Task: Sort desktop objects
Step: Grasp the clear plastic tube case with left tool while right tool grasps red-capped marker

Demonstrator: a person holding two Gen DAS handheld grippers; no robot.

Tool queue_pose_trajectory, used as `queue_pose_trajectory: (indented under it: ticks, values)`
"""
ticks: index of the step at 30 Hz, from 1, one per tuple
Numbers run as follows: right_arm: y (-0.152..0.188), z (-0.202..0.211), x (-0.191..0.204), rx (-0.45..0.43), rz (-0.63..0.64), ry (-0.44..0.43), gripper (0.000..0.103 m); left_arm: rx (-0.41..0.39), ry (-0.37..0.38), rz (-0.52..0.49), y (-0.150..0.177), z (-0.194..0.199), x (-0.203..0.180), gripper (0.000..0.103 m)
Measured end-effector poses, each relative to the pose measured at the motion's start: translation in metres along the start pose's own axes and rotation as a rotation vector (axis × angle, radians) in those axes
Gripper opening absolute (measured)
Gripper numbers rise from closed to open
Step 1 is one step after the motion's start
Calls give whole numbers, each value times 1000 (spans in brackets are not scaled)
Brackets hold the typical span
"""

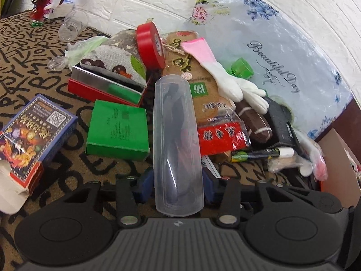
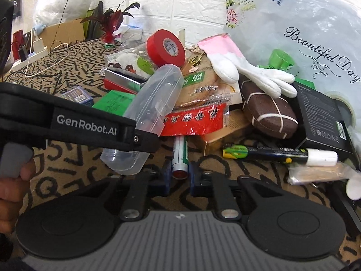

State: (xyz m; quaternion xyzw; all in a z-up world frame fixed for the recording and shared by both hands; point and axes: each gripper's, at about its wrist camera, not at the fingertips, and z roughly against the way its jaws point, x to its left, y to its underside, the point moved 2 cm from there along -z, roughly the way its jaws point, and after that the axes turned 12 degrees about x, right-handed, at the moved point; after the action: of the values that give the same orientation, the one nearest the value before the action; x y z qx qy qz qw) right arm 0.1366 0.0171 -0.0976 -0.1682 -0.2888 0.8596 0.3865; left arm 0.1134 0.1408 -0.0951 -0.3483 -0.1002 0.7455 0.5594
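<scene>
Left gripper (image 1: 178,187) clamps the clear case (image 1: 176,140); right gripper (image 2: 179,176) straddles the marker (image 2: 179,158), jaws apart. Next: close, lift

Clear plastic case (image 1: 177,144), long and rounded, closed, dark contents visible inside; raised off the tabletop and pointing away toward the far pile. Red-capped marker (image 2: 180,158), white and green barrel, lying flat on the patterned cloth, cap end near, just right of the clear plastic case (image 2: 146,122).
</scene>
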Motion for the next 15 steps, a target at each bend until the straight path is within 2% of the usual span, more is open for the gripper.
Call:
queue_pose_trajectory:
  ticks: [9, 15]
  values:
    - [56, 53, -9, 59, -15, 5, 14, 97, 17, -109, 45, 23, -20, 46]
    - [107, 96, -17, 78, -95, 13, 14, 154, 23, -243, 81, 39, -44, 46]
